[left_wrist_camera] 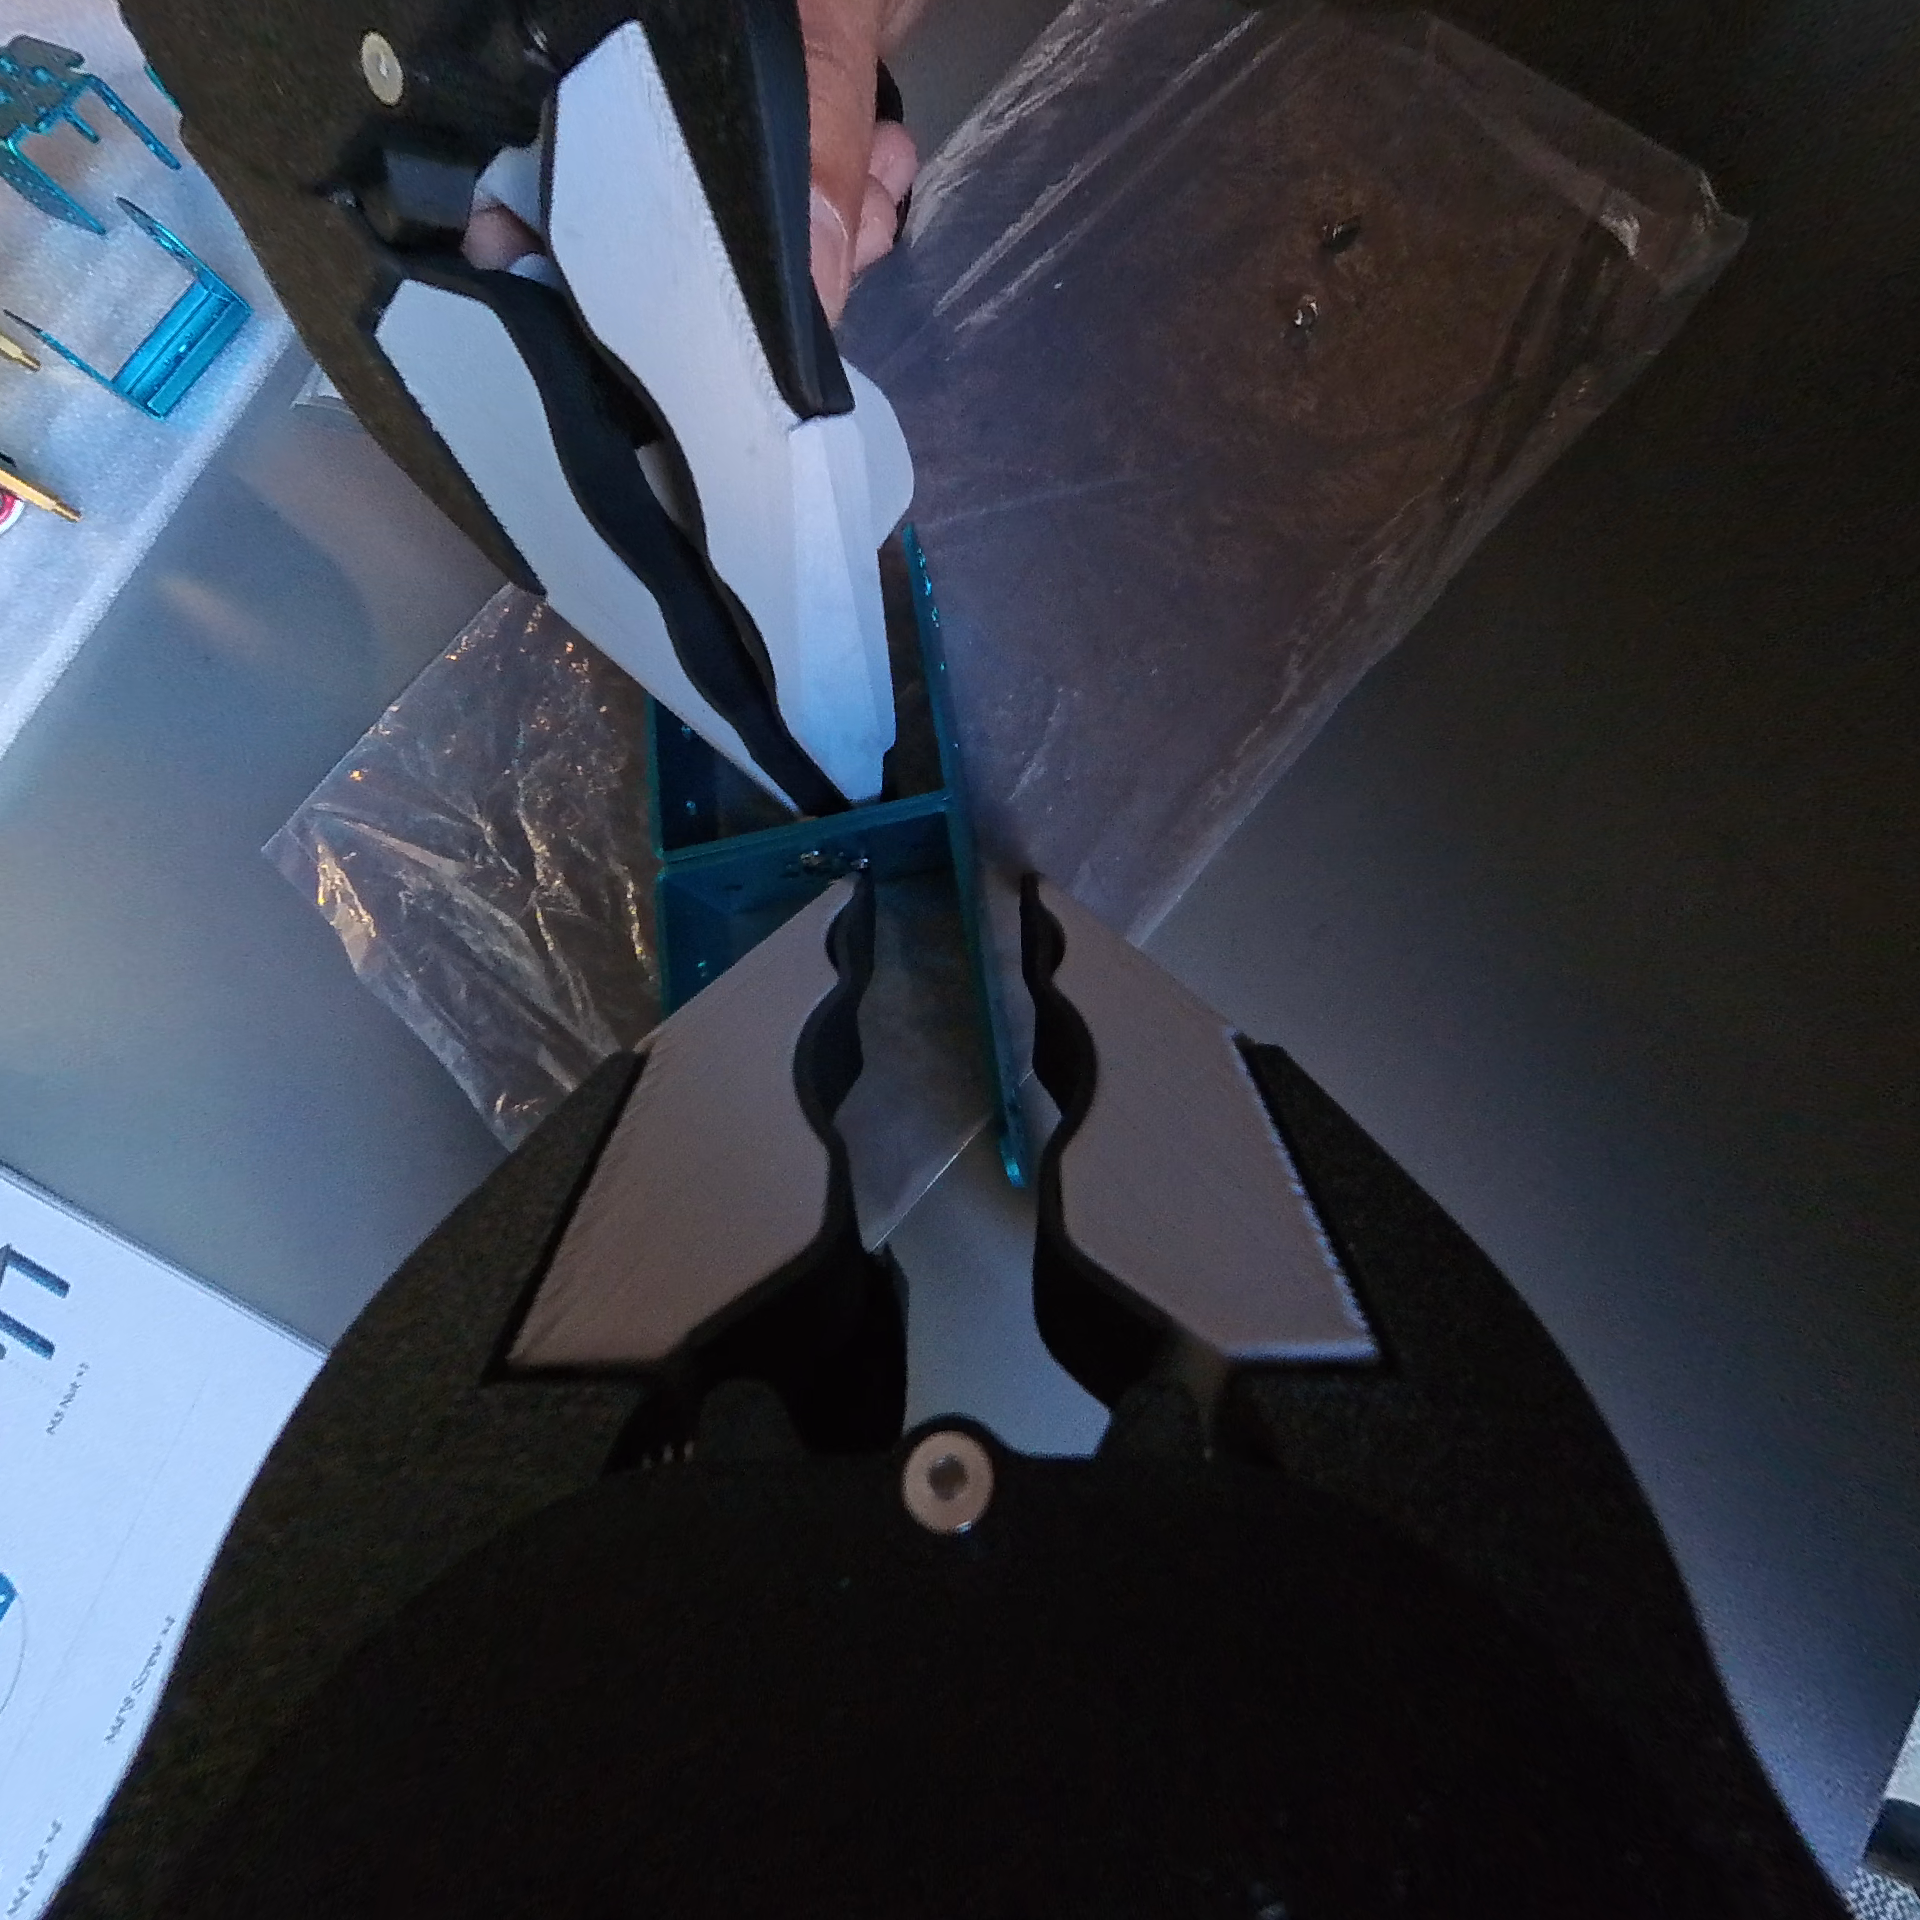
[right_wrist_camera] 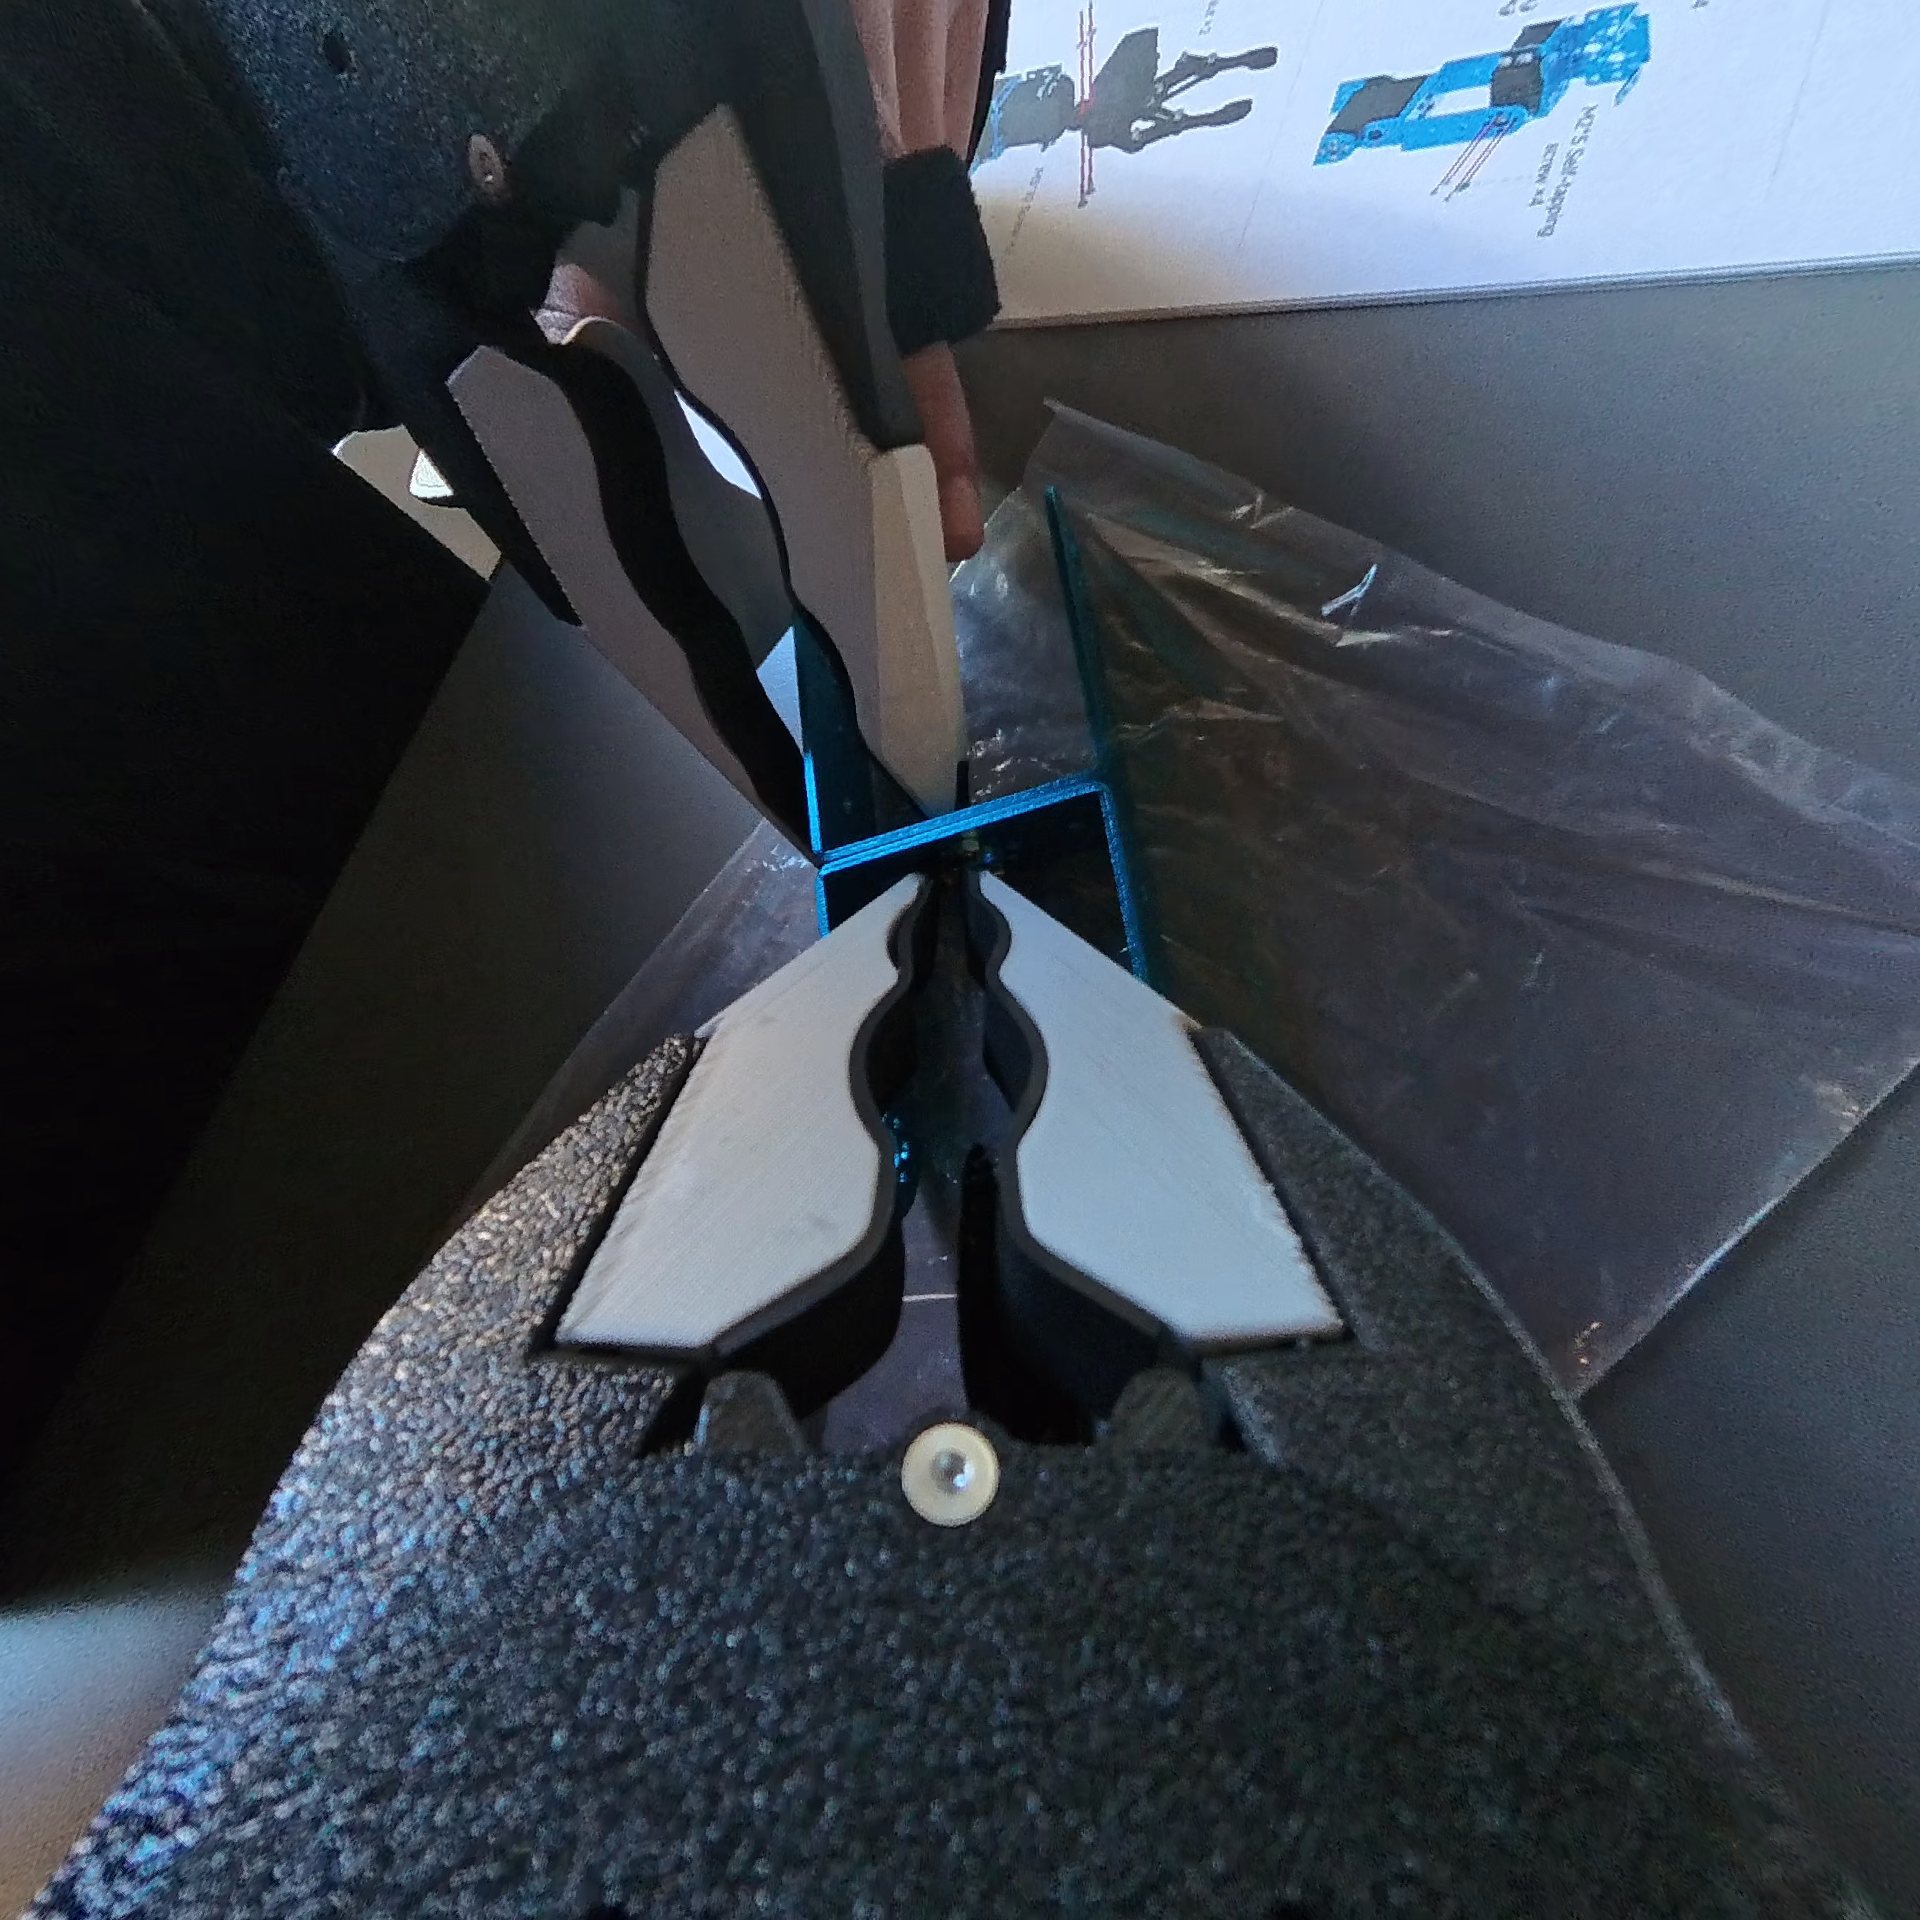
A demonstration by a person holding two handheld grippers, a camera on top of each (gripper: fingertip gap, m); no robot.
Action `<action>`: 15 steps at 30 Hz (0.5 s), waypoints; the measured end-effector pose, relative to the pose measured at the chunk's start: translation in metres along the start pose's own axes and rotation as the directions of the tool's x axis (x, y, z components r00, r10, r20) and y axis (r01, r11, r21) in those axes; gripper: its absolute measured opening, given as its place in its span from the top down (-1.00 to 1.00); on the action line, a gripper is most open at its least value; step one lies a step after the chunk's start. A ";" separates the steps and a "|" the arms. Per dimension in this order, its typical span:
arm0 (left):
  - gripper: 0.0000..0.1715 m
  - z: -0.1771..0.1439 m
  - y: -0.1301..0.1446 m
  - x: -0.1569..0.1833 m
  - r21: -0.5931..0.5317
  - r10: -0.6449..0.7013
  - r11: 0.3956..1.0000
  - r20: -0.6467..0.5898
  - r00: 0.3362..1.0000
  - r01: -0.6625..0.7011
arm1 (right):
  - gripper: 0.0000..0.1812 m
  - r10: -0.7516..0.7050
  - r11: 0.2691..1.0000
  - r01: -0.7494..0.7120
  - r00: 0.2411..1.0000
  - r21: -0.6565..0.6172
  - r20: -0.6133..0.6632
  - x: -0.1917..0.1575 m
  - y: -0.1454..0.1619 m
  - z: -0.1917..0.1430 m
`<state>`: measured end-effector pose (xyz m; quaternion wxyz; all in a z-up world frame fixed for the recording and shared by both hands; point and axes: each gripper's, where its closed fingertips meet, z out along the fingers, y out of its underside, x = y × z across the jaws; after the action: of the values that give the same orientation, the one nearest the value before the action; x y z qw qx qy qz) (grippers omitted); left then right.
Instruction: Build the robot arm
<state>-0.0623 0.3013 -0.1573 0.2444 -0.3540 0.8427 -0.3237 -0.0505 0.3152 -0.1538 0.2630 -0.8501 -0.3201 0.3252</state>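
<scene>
so, left claw (left_wrist_camera: 943, 883): jaws apart, straddling the long side plate of the blue bracket (left_wrist_camera: 902, 831); one tip touches the cross plate beside a small fastener (left_wrist_camera: 831, 859).
right claw (right_wrist_camera: 953, 878): tips drawn nearly together against the cross plate's other face; cannot tell if anything is pinched.
bracket position: stands between the two claws, on clear plastic bags (left_wrist_camera: 1247, 520).
surroundings: grey table (left_wrist_camera: 1558, 1039); printed sheet (right_wrist_camera: 1455, 156); loose blue parts (left_wrist_camera: 177, 332) well apart.
</scene>
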 end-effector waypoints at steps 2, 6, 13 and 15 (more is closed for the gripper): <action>0.69 0.000 0.000 0.000 0.000 0.001 1.000 0.000 1.000 -0.001 | 0.95 -0.002 1.000 0.002 1.000 -0.001 0.000 0.000 0.000 0.000; 0.69 0.000 0.000 0.000 0.000 0.006 1.000 0.002 1.000 -0.006 | 0.96 -0.004 1.000 0.004 1.000 -0.006 -0.003 0.000 0.001 0.000; 0.70 0.000 -0.001 0.001 0.000 0.010 1.000 0.004 1.000 -0.010 | 0.96 -0.006 1.000 0.006 1.000 -0.001 -0.008 0.000 0.000 -0.001; 0.71 0.001 -0.001 0.001 0.000 0.011 1.000 0.007 1.000 -0.011 | 0.96 0.000 1.000 0.000 1.000 0.003 -0.009 -0.001 -0.001 -0.002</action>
<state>-0.0620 0.3000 -0.1573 0.2493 -0.3504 0.8439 -0.3209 -0.0502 0.3147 -0.1520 0.2658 -0.8512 -0.3184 0.3216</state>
